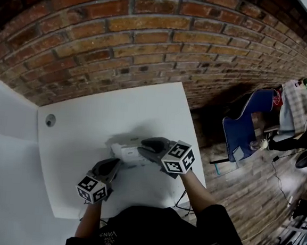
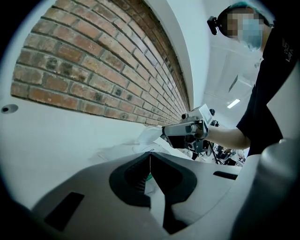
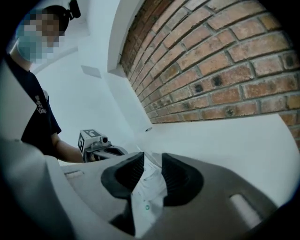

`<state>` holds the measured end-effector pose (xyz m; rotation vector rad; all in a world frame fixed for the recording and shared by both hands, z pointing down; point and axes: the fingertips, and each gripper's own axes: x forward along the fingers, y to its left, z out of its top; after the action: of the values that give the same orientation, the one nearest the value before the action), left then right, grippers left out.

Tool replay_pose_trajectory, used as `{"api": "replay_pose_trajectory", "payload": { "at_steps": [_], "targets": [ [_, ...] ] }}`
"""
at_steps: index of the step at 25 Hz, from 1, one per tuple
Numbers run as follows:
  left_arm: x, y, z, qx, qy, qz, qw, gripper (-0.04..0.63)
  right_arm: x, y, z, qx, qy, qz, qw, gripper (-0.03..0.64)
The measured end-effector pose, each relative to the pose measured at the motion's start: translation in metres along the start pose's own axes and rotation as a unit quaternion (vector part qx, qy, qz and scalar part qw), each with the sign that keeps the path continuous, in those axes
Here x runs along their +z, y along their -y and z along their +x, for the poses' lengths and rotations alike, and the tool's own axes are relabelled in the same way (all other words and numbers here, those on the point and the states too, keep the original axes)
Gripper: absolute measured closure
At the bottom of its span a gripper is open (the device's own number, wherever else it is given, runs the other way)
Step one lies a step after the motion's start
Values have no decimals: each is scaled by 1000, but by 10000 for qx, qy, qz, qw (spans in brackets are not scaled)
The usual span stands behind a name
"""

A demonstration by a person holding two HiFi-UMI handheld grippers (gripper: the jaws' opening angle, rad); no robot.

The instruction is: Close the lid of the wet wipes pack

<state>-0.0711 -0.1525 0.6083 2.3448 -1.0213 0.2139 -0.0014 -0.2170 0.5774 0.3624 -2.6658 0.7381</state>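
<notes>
From my seat the head view is evenly bright. The white table (image 1: pixel 101 114) nearly washes out, while the brick wall (image 1: pixel 150 39) darkens toward the corners, where the fisheye bends its courses into arcs. The wet wipes pack (image 1: pixel 125 153) throws a soft grey shadow toward the wall. Up close, the grey bodies of the left gripper (image 2: pixel 150 153) and right gripper (image 3: pixel 153 158) are smeared out of focus, and a strip light (image 2: pixel 233 103) glares overhead in the left gripper view.

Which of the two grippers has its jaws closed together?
The left gripper: its jaw tips meet; on the right gripper they stand apart, the wet wipes pack showing between them.
</notes>
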Motion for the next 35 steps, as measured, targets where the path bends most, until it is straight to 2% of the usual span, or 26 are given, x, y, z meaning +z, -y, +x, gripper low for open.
{"api": "replay_pose_trajectory", "payload": {
  "at_steps": [4, 10, 21, 28, 35],
  "targets": [
    [4, 2, -3, 10, 76, -4, 10000, 597, -1, -7, -4, -12, 26, -188, 9998, 494],
    [16, 2, -3, 35, 241, 5, 9997, 597, -4, -12, -10, -8, 177, -24, 9998, 495],
    [21, 6, 6, 13, 276, -2, 9996, 597, -3, -25, -14, -3, 297, 101, 9995, 495],
    [19, 8, 8, 6, 244, -8, 9997, 597, 12, -28, -11, -113, 804, 763, 9938, 506],
    [20, 9, 5, 37, 283, -2, 9996, 597, 12, -27, 0, -314, 513, 1055, 9926, 508]
  ]
}}
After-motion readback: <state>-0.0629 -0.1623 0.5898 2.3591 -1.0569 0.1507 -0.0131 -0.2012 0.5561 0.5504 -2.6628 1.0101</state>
